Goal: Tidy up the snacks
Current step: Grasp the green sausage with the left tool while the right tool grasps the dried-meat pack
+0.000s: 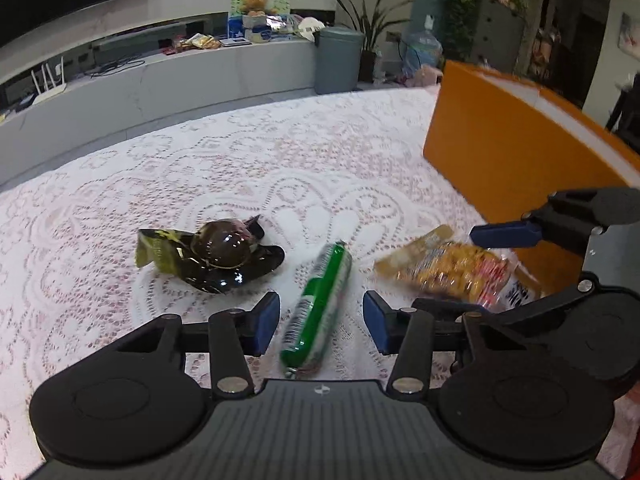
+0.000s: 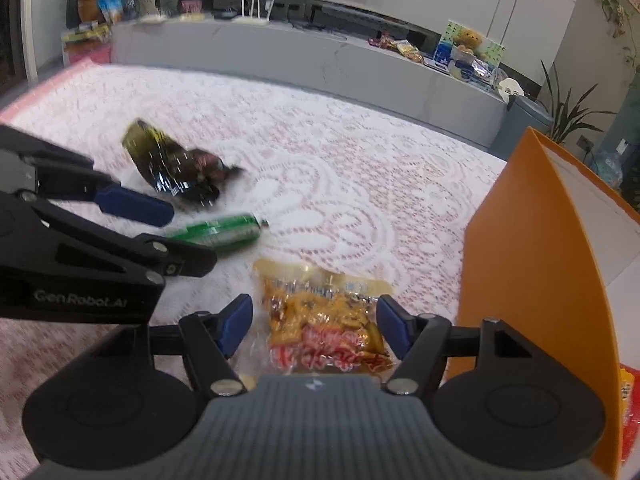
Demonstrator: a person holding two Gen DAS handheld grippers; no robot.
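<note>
Right wrist view, "GenRobot.AI" lettering on left tongs (image 2: 160, 236), snack packet (image 2: 326, 328) print unreadable

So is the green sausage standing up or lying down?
Lying down: the green sausage rests flat on the tablecloth, between the left gripper pads.

We hold both grippers tilted downward, side by side. Our left gripper (image 1: 321, 322) has its jaws apart, pads touching nothing. Our right gripper (image 2: 314, 326) likewise stands with jaws spread wide.
</note>
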